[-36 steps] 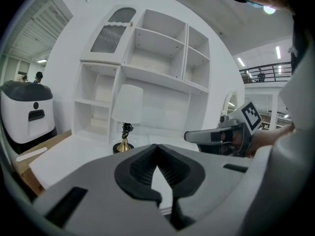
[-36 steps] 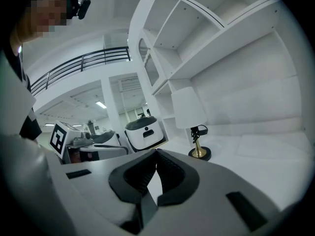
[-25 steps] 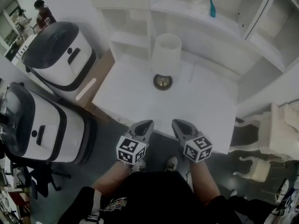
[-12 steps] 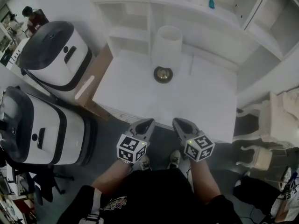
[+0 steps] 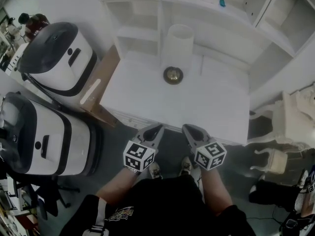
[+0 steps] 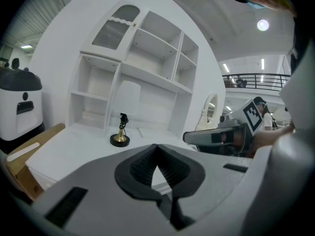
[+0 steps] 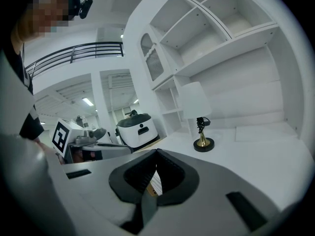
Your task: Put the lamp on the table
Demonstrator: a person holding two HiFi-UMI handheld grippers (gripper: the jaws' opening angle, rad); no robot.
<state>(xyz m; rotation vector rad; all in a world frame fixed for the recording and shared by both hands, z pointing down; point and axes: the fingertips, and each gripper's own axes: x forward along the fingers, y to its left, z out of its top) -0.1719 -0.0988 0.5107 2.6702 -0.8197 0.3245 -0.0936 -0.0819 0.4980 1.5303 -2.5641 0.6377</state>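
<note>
A lamp point(image 5: 174, 53) with a white shade and a round brass-and-black base stands upright on the white table point(image 5: 147, 97), toward its back edge. The lamp point(image 6: 123, 114) appears ahead in the left gripper view, and the lamp point(image 7: 198, 113) also in the right gripper view. My left gripper point(image 5: 153, 132) and right gripper point(image 5: 191, 131) hover side by side just off the table's near edge, well short of the lamp. Both are shut, jaws meeting with nothing between them.
A white shelf unit point(image 5: 221, 18) rises behind the table. Two large white-and-black machines point(image 5: 59, 58) point(image 5: 39, 136) stand on the floor at the left, beside a brown board point(image 5: 98, 85). An ornate white chair point(image 5: 288, 127) is at the right.
The view has shifted slightly; the lamp and table sit a little higher in the head view. Both grippers keep their place at the table's near edge, still shut.
</note>
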